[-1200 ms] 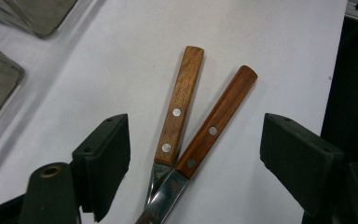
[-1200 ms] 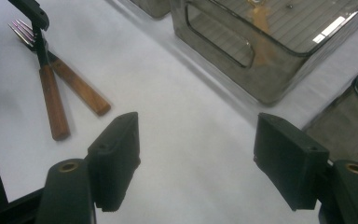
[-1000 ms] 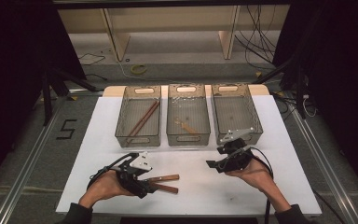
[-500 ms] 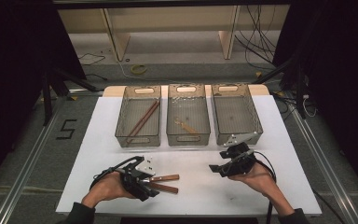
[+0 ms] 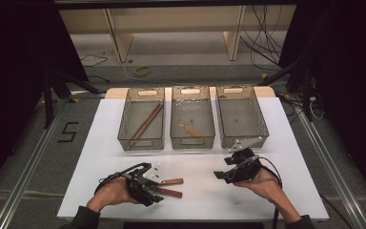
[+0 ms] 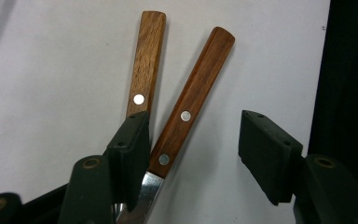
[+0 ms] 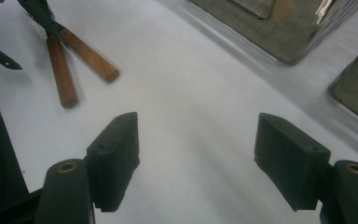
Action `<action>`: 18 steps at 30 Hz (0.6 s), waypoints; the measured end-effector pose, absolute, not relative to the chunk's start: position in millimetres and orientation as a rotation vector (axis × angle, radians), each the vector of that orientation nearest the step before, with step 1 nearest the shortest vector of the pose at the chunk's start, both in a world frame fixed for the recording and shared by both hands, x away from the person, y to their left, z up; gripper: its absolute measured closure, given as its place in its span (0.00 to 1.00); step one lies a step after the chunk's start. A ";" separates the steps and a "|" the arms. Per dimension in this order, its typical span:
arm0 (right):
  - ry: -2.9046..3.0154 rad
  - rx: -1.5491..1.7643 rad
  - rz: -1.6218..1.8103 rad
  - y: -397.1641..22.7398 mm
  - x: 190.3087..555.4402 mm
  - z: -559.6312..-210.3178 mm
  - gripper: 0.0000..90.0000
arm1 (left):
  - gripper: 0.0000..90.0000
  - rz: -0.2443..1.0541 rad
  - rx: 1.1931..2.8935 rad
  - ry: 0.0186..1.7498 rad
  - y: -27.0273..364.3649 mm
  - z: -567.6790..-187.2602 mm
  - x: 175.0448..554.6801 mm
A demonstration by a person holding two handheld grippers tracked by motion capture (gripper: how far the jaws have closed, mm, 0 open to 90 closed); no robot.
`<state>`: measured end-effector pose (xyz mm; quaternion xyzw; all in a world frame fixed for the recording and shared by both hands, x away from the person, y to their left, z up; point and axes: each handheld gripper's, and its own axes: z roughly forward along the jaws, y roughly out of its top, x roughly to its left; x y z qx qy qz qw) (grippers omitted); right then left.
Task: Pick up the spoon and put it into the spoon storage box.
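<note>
High view: left gripper (image 5: 158, 185) sits at the table's 7 o'clock over two wooden-handled knives (image 5: 170, 187); its jaws have just been closing. Right gripper (image 5: 226, 171) idles at 5 o'clock, jaws spread.

Left gripper view: darker handle (image 6: 192, 99) lies between the jaws; one pad touches it, the other is still clear. No grip yet, likely pickup next.

Right gripper view: jaws apart over bare table (image 7: 191, 93).
</note>
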<state>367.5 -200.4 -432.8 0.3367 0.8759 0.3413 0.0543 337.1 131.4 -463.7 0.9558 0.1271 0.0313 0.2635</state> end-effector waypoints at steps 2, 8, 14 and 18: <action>2.667 1.022 1.034 -200.4 367.6 -433.3 0.35 | 0.48 0.083 2.582 0.347 131.3 -464.9 338.0; 2.669 1.028 1.036 -201.2 368.1 -434.1 0.35 | 0.49 0.079 2.585 0.338 130.1 -466.4 339.6; 2.673 1.026 1.035 -201.0 368.3 -434.3 0.35 | 0.50 0.082 2.602 0.336 128.8 -467.9 340.3; 2.675 1.023 1.035 -200.9 368.6 -434.5 0.35 | 0.52 0.083 2.609 0.327 127.7 -469.3 340.8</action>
